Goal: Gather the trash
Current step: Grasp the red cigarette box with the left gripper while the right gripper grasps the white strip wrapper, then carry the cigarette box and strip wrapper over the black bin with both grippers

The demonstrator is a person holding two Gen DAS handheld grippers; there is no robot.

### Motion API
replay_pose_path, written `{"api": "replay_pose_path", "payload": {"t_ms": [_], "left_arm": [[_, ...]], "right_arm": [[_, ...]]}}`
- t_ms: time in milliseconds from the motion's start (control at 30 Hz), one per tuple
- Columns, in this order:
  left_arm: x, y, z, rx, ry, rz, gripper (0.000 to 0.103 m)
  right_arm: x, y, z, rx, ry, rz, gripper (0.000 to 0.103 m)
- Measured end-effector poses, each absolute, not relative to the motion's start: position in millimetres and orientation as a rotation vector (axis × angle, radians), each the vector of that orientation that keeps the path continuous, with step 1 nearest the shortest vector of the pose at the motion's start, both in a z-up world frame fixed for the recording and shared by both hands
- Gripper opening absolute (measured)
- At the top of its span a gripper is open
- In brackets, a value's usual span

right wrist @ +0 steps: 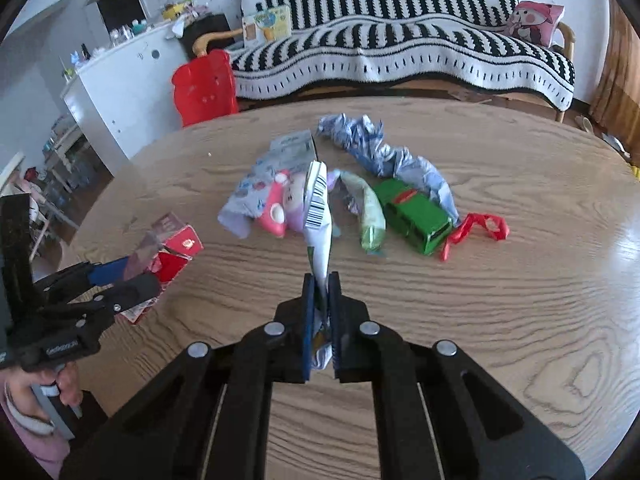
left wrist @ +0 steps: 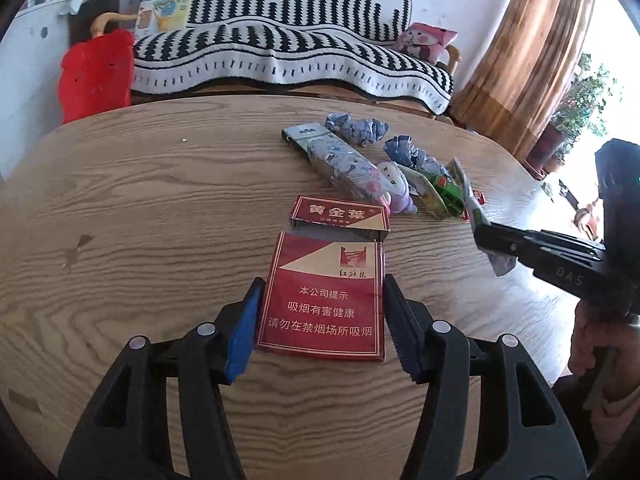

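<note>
Wooden table (left wrist: 160,208) in a living room, littered with trash. At far left beyond the table edge, a red plastic stool (right wrist: 204,86), and behind it a sofa under a black-and-white striped throw (right wrist: 400,48). Nearest the left side, a red cigarette pack (left wrist: 322,300) clamped by its two long edges between the blue-padded fingers of the left gripper (left wrist: 320,320), lid flipped open at the far end, jaws part-way spread to the width of the pack; seen from the right wrist camera, pack raised clear of the tabletop. Further right, at the centre of the table, a loose heap of litter: a flattened printed carton (left wrist: 344,160), a pink-and-purple cartoon wrapper (right wrist: 280,204), crumpled blue-and-white paper (right wrist: 384,152), a pale green wrapper (right wrist: 370,216), a green box (right wrist: 416,212) and, at the right end, a curl of red ribbon (right wrist: 480,228). In front of that heap, a white barcoded wrapper (right wrist: 318,216) pinched by its lower end in the right gripper (right wrist: 320,320), jaws pressed together on it, upper part standing up past the fingertips toward the pile. From the left wrist camera, same wrapper (left wrist: 472,208) jutting from the black fingers at the right edge of frame, above the tabletop, with a hand (left wrist: 596,344) on the handle below.
</note>
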State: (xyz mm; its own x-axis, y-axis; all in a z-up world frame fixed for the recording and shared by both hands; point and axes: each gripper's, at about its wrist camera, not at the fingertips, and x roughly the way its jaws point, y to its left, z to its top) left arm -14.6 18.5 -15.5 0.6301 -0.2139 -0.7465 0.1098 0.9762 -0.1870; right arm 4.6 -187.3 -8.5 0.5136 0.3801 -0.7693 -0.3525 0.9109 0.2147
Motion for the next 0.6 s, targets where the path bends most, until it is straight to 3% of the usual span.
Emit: {"api": "replay_pose_path", "payload": {"t_ms": [600], "left_arm": [[-16,37,-22,-0.158,0.881,-0.152,0.057]], "right_arm": [[14,-218,-16,0.268,0.986,0.424,0.008]]}}
